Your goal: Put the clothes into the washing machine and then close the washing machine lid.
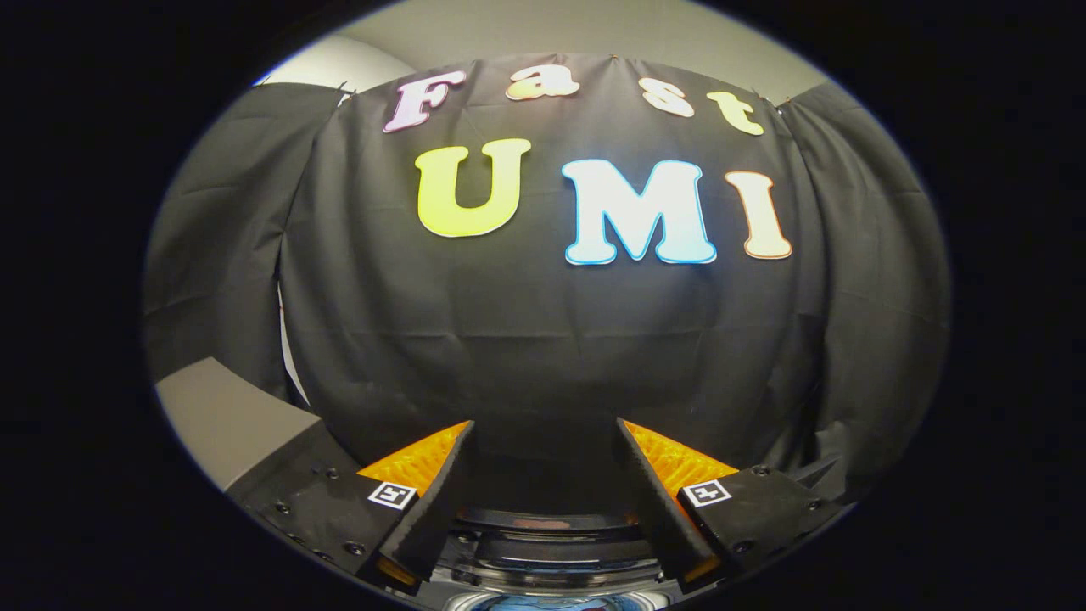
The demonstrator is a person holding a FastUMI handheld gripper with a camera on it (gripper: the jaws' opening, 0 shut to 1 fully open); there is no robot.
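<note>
My gripper (543, 441) is open, its two fingers spread wide with nothing between them. It is held high and points at the black cloth wall of the booth. Below and between the fingers shows the dark top rim of the washing machine (551, 543), with a bluish glint of its opening (560, 602) at the very bottom. I cannot tell from here whether the lid is up or down. No clothes are visible.
A grey flat surface (225, 420) sits to the left of the left finger, beside the cloth wall. The black cloth wall (543, 339) hangs straight ahead, with a pale wall above it.
</note>
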